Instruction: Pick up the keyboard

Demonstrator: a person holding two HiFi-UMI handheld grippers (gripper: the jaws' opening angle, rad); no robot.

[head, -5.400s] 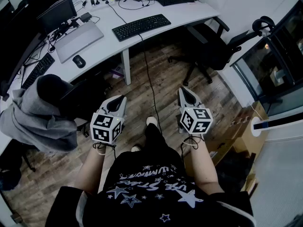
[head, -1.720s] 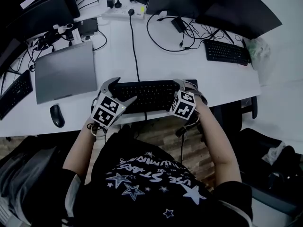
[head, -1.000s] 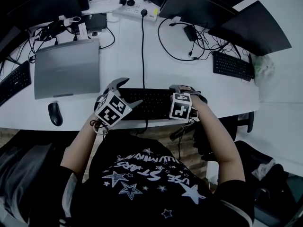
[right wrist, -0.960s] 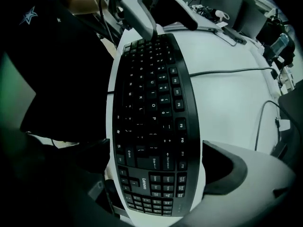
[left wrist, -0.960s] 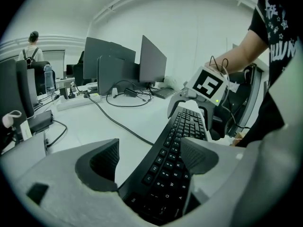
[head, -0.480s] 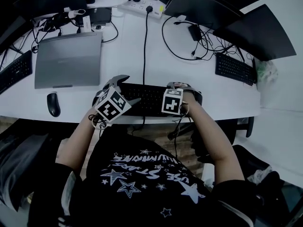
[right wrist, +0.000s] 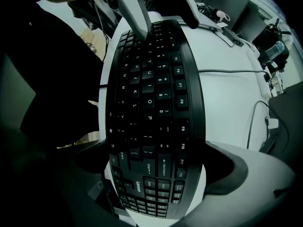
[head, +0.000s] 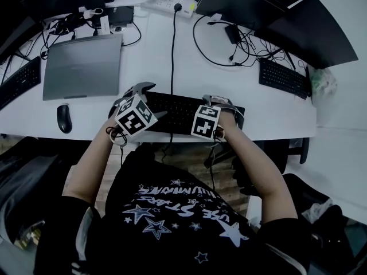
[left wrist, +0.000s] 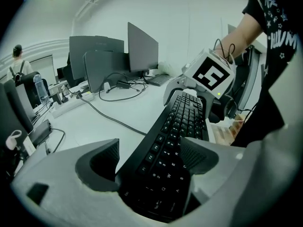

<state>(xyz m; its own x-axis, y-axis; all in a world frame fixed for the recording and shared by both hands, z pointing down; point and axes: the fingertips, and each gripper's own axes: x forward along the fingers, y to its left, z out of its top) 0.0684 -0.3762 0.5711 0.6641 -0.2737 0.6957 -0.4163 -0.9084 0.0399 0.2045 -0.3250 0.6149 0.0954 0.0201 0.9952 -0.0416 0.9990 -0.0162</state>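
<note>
Closest to me in the head view is the black star-printed T-shirt (head: 172,216), with both bare forearms reaching forward from it. At their ends, my left gripper (head: 150,102) and right gripper (head: 226,109) sit at the two ends of the black wired keyboard (head: 178,110), which lies along the near edge of the white desk (head: 275,107).

In the left gripper view the jaws are spread wide and clamped across the keyboard's left end, one pad by its rear edge and the other over the front rows of keys. The right gripper view shows the same at the number-pad end: jaws wide apart, with the keyboard filling the gap between them. I can't tell whether it has cleared the desk.

To the left lies a black computer mouse (head: 63,119). Beyond it is a closed grey laptop (head: 83,66). The keyboard's thin black cable (head: 172,50) runs straight back to a white power strip (head: 166,4). Far right sit a second black keyboard (head: 284,78) and dark flat monitors (head: 252,2).
</note>
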